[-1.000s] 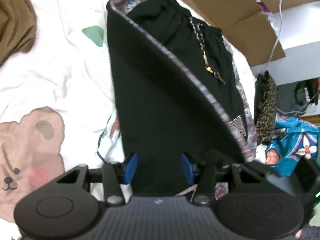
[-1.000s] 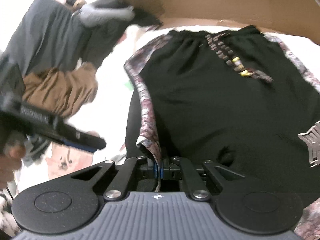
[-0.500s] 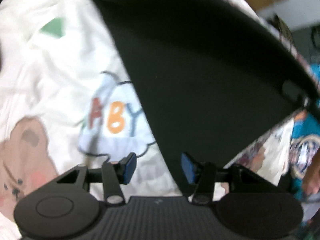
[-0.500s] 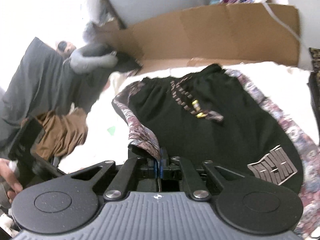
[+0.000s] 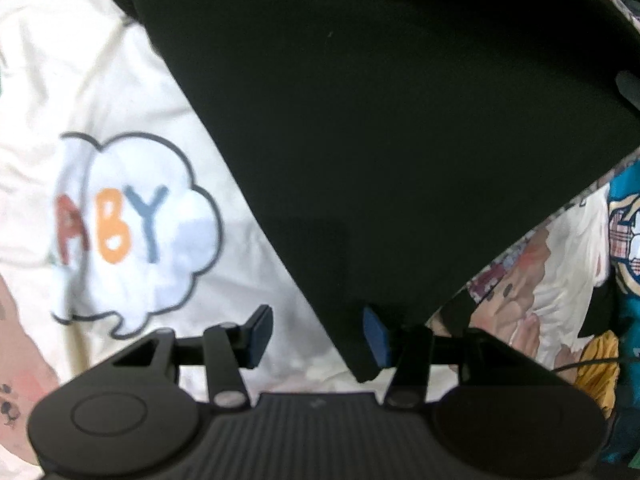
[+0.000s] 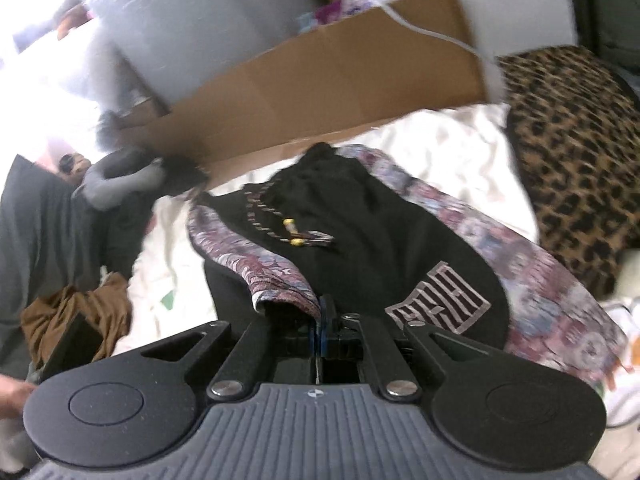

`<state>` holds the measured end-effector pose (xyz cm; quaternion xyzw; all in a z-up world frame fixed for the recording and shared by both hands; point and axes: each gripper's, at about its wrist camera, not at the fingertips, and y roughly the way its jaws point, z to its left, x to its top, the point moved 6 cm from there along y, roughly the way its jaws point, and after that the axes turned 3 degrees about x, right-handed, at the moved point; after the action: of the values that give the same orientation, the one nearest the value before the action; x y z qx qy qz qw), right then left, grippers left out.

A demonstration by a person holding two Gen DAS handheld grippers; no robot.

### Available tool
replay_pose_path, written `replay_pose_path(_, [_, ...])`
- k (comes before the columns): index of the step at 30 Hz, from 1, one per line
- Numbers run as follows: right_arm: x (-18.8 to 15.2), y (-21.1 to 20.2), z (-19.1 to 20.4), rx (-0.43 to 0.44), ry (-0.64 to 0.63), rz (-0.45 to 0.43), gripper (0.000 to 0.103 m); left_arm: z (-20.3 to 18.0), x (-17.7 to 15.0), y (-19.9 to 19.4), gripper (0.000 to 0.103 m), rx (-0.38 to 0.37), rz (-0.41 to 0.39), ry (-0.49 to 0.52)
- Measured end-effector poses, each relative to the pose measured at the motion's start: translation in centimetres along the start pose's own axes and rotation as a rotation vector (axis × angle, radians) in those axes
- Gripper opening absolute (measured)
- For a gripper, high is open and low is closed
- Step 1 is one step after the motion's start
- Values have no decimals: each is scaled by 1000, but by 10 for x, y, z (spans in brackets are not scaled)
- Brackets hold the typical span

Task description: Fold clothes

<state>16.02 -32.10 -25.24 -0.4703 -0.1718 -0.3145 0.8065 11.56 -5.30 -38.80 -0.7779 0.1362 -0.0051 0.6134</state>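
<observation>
Black shorts [image 6: 360, 216] with floral side stripes, a beaded drawstring [image 6: 294, 232] and a grey logo patch [image 6: 438, 300] lie on a white printed sheet [image 5: 120, 100]. My right gripper [image 6: 322, 320] is shut on a folded-over corner of the floral stripe, lifted over the shorts. In the left wrist view the raised black cloth [image 5: 380, 120] fills the upper frame and narrows to a corner by the right pad. My left gripper [image 5: 318, 334] is open, its blue pads [image 5: 260, 332] wide apart, with only that corner reaching between them.
A cardboard box [image 6: 340, 80] stands behind the shorts. Leopard-print fabric [image 6: 572, 152] lies to the right, with a brown garment [image 6: 76, 316] and grey clothes [image 6: 40, 220] to the left. A hand [image 6: 10, 392] shows at the left edge. Teal fabric [image 5: 624, 240] lies right of the sheet.
The right gripper has lifted the floral corner higher, bringing more of the shorts into view. The left gripper has shifted left, so the black cloth now sits by its right pad.
</observation>
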Motion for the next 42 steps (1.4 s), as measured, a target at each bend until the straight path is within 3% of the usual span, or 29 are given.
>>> replay_pose_path(12, [-23,-17,-87,-162,166,-11,1,0,-26,24,53,-119,-1,-75])
replay_pose_path(20, [-52,-10,-131,-254,249,27,1,-2,-33,32,53,-179,-33,-94])
replay_pose_path(29, [-54,-5,-144,-272,265,31,1,19,-49,41,51,-267,-58,-233])
replay_pose_path(39, [-67,1,-158,-301,302,61,1,17,-48,44,52,-259,-93,-262])
replay_pose_path(41, [-68,1,-159,-297,309,61,1,7,-39,44,45,-260,-85,-295])
replay_pose_path(42, [-68,1,-159,-296,311,61,1,6,-37,44,33,-267,-75,-307])
